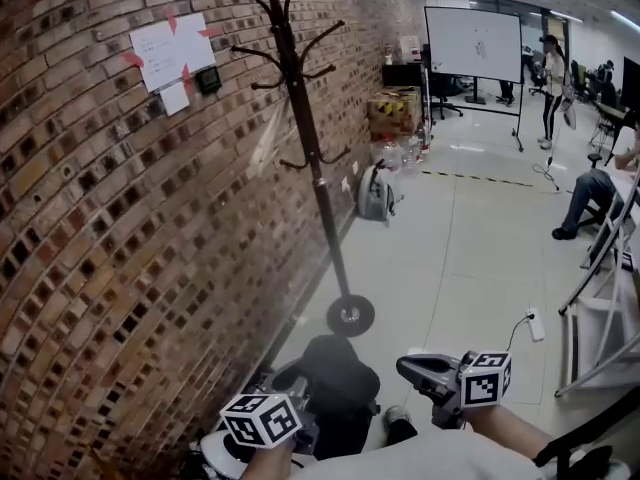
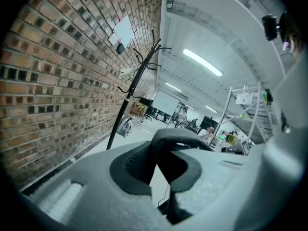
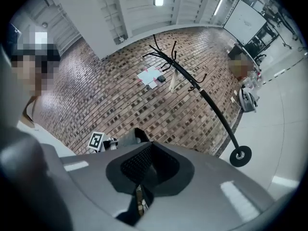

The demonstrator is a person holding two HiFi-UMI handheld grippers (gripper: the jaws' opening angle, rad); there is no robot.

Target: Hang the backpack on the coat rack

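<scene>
A black coat rack (image 1: 312, 158) stands by the brick wall, with bare hooks at the top and a round base (image 1: 350, 315) on the floor. The black backpack (image 1: 338, 380) hangs low in front of me, short of the base. My left gripper (image 1: 296, 386) is at the backpack's top. In the left gripper view, that gripper (image 2: 161, 162) is shut on the backpack's black strap (image 2: 179, 134), with the rack (image 2: 126, 102) ahead to the left. My right gripper (image 1: 408, 368) is beside the backpack on the right, apart from it. Its jaws (image 3: 144, 177) are shut on nothing and face the rack (image 3: 211, 105).
A grey backpack (image 1: 376, 193) leans on the wall beyond the rack, near cardboard boxes (image 1: 394, 110). Further back are a whiteboard (image 1: 473, 44) and several people. A power strip (image 1: 535, 325) and a white metal frame (image 1: 600, 308) are on the right. Paper notes (image 1: 172, 53) are taped to the bricks.
</scene>
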